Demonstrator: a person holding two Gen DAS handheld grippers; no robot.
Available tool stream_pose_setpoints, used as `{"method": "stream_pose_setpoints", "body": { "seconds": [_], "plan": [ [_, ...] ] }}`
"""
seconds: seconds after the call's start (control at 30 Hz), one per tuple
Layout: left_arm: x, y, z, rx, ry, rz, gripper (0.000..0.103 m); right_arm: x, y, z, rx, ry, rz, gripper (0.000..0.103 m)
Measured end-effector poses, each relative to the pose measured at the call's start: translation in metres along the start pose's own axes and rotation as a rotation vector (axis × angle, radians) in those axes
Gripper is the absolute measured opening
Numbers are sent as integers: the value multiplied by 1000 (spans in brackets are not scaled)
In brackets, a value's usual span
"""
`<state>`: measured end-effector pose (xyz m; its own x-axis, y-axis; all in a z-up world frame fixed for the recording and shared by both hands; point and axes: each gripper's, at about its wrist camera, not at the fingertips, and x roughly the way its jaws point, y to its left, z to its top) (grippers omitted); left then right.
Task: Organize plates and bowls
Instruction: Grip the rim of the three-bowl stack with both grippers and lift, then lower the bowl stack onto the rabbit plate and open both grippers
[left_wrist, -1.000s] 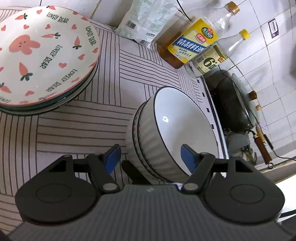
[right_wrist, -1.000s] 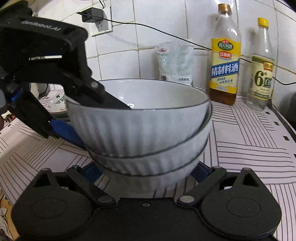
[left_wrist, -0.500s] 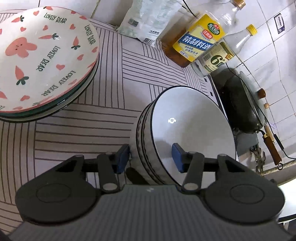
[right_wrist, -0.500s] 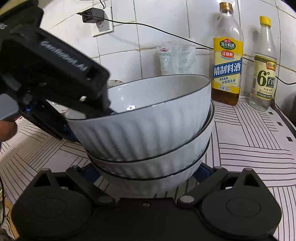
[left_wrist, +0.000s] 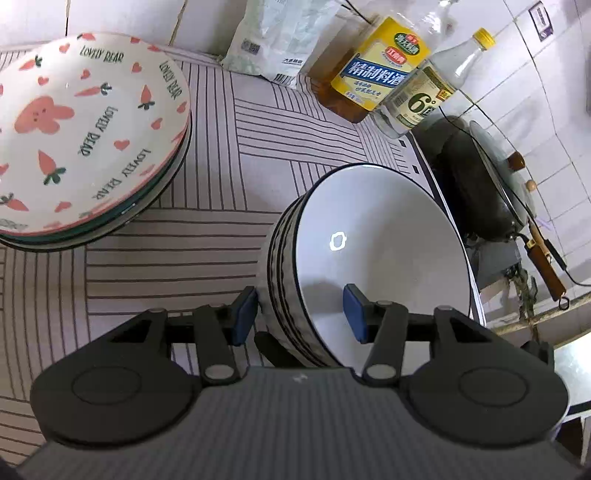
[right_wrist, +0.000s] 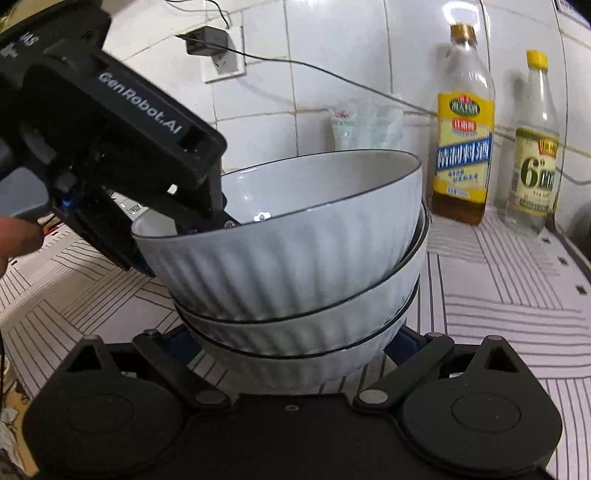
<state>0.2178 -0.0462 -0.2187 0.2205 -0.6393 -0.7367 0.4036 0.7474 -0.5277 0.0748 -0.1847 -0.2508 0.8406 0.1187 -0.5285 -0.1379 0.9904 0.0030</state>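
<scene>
Three white ribbed bowls (left_wrist: 369, 240) are nested in a stack on the striped counter mat. My left gripper (left_wrist: 299, 317) straddles the stack's near wall, one blue pad outside and the other inside the top bowl, shut on it. In the right wrist view the top bowl (right_wrist: 288, 236) sits tilted in the stack, with the left gripper's housing (right_wrist: 110, 122) above its left rim. My right gripper (right_wrist: 291, 343) has its fingers spread on either side of the bottom bowl (right_wrist: 295, 365), pads against its lower wall. A pile of plates (left_wrist: 85, 129), the top one with a rabbit and carrot pattern, lies at the far left.
A yellow-labelled bottle (left_wrist: 376, 70), a clear bottle (left_wrist: 417, 99) and a plastic bag (left_wrist: 280, 37) stand along the tiled wall. A dark wok with a lid (left_wrist: 476, 177) sits at the right past the mat's edge. A person's fingertip (right_wrist: 18, 236) shows at the left.
The left gripper's jaws have closed in from wide apart onto the stack's near wall. The top bowl has tipped, its far rim now higher. The right gripper has stayed put.
</scene>
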Motion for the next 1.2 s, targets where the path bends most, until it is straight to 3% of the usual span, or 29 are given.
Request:
{"method": "stream_pose_setpoints", "body": {
  "seconds": [0.4, 0.73, 1.0, 1.2],
  "plan": [
    [-65, 10, 10, -30, -78, 35, 49, -11, 30, 33, -38, -74, 38, 100],
    [-125, 51, 29, -89, -171, 110, 49, 13, 76, 81, -94, -120, 149, 100],
    [-130, 94, 50, -123, -193, 131, 49, 54, 103, 98, -111, -102, 201, 100],
    [-116, 113, 65, -78, -169, 146, 50, 85, 111, 103, -114, -57, 190, 100]
  ]
}}
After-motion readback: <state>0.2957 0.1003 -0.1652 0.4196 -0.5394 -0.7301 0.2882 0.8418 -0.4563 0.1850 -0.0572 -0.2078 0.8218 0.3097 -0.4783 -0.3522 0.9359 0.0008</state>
